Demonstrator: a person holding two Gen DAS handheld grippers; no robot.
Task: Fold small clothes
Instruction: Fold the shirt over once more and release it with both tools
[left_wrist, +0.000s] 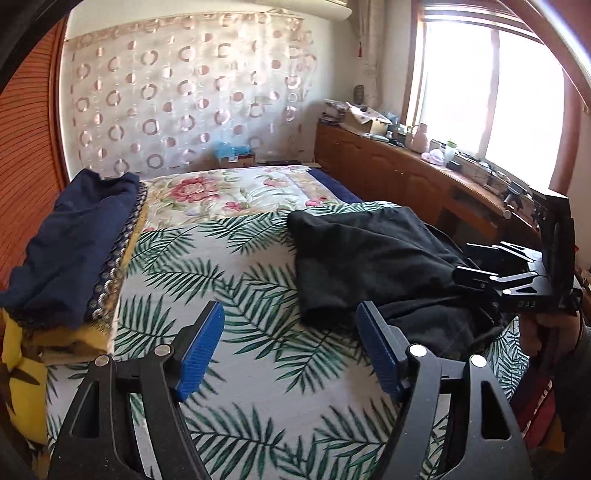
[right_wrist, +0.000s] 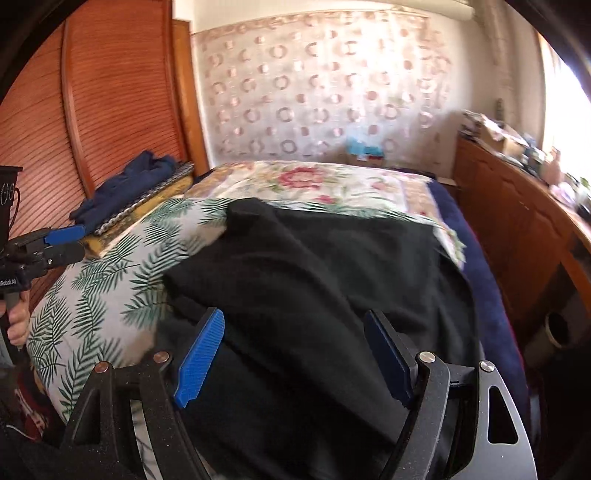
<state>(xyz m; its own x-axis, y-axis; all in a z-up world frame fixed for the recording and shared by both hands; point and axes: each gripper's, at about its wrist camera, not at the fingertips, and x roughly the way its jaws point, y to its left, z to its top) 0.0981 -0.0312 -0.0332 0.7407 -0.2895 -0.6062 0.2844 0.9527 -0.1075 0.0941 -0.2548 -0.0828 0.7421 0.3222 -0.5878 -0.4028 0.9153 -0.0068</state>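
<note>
A black garment (left_wrist: 369, 258) lies rumpled on the palm-leaf bedcover (left_wrist: 229, 280), on its right part. My left gripper (left_wrist: 290, 347) hangs open over bare cover just left of the garment, with nothing between its blue pads (left_wrist: 201, 350). In the right wrist view the black garment (right_wrist: 314, 277) fills the middle. My right gripper (right_wrist: 295, 354) stands open above it, its pads apart and not pressing the cloth. The right gripper (left_wrist: 476, 264) also shows at the garment's right edge in the left wrist view. The left gripper (right_wrist: 70, 243) shows far left in the right wrist view.
A navy folded garment (left_wrist: 74, 240) tops a stack of patterned and yellow cloth (left_wrist: 110, 273) at the bed's left. A floral quilt (left_wrist: 236, 192) lies beyond. A cluttered wooden cabinet (left_wrist: 399, 173) runs along the right under the window. A slatted wooden panel (right_wrist: 110, 110) stands at the left.
</note>
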